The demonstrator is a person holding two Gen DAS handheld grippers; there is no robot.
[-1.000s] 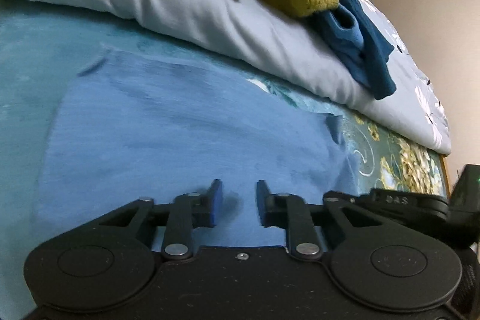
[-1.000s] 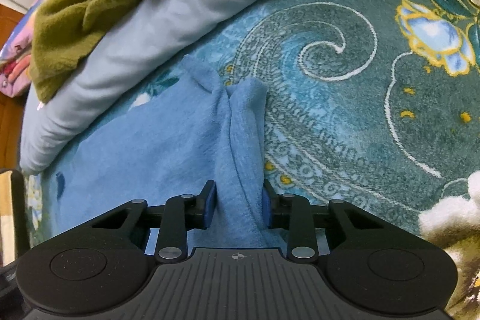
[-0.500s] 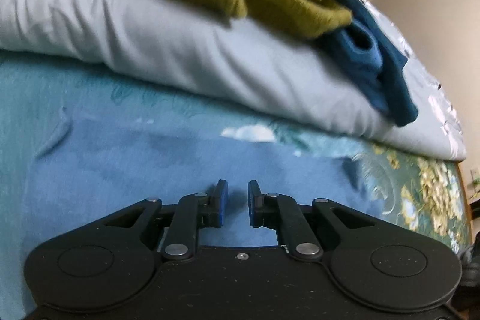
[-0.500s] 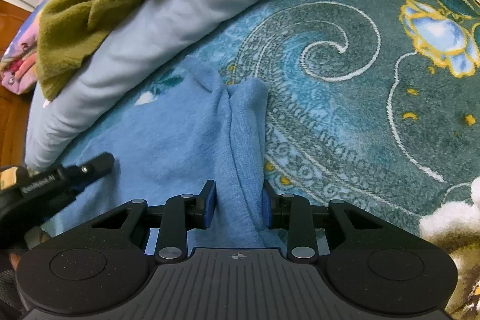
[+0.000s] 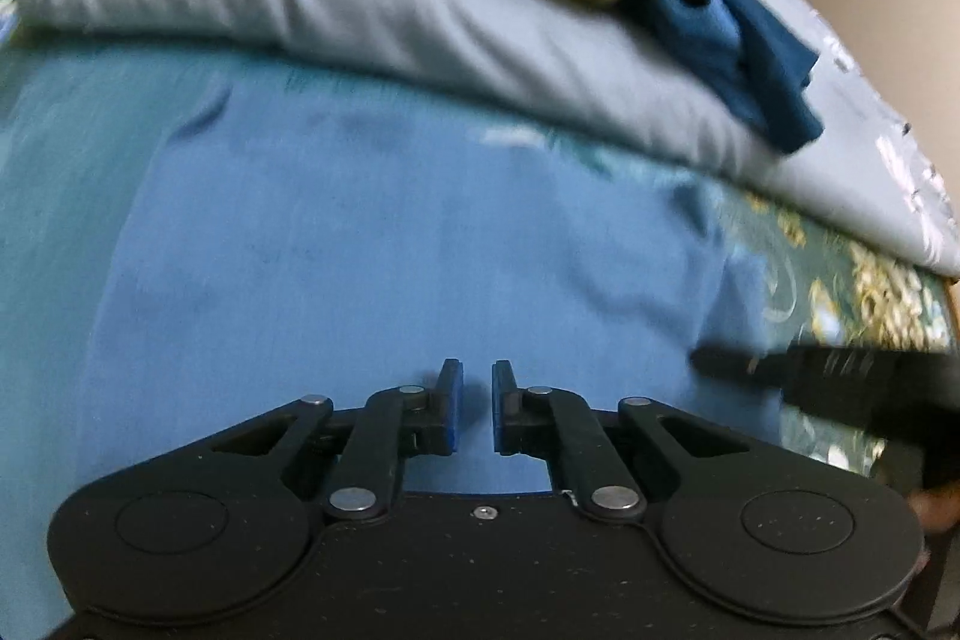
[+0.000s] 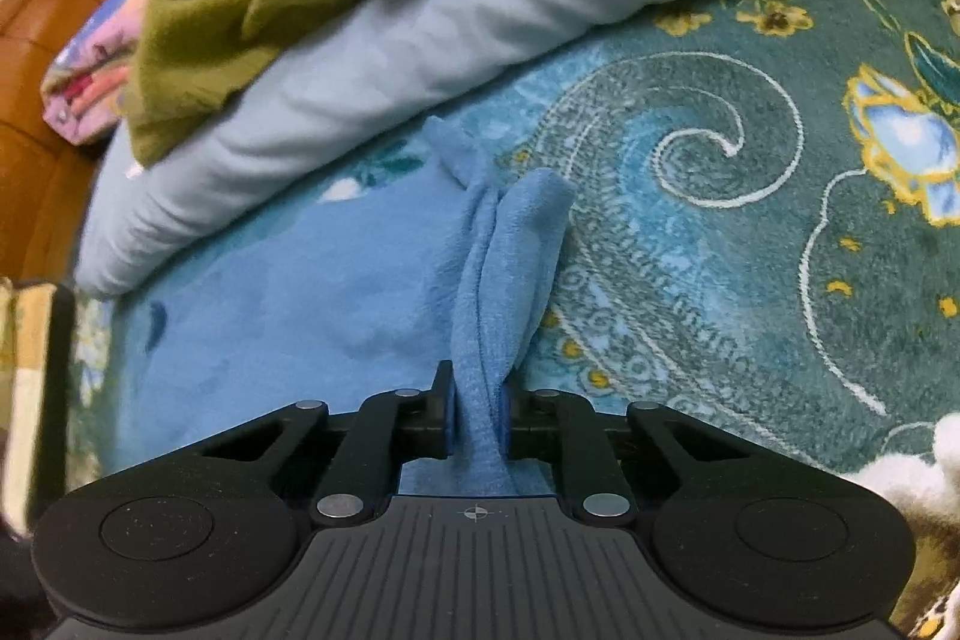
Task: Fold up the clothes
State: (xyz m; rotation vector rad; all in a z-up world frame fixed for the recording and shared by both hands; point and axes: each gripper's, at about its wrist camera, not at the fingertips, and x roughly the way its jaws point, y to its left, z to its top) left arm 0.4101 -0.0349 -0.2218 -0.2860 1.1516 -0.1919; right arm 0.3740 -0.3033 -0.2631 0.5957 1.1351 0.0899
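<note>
The light blue soft cloth [image 5: 390, 280] lies flat on the teal flowered bed cover [image 6: 750, 250], filling the middle of both frames. The right tool [image 6: 477, 415] is closing, and a bunched ridge of the cloth's edge sits pinched between its pads. The left tool [image 5: 471, 415] is closing too, with only a thin gap and nothing clearly between its pads. If the left tool misses the cloth, one side may lift alone and the fold could come out crooked.
</note>
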